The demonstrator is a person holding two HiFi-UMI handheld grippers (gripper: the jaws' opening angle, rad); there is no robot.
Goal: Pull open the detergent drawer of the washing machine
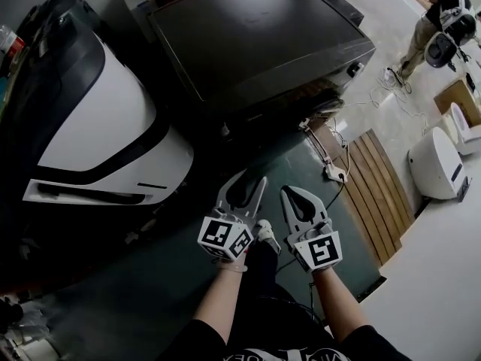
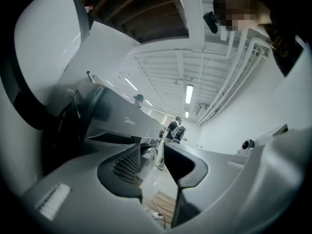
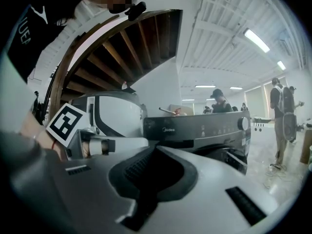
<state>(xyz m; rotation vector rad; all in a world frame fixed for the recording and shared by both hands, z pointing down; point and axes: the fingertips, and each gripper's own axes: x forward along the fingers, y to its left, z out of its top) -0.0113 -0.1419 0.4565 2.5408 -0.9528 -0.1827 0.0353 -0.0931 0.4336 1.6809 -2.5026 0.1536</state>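
Holding L gripper w/ jaws apart, nothing btwn; R gripper w/ jaws together, empty; both short of washing machine at 12 o'clock

1. the left gripper is pointing forward, about level, its jaws standing apart with nothing between them.
2. the right gripper is sitting just beside it, its tips meeting, empty.
3. the left forearm and right forearm are stretching forward side by side.

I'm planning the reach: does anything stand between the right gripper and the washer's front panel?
Nothing visible does: past the right gripper the washer's panel shows whole, with only floor between.
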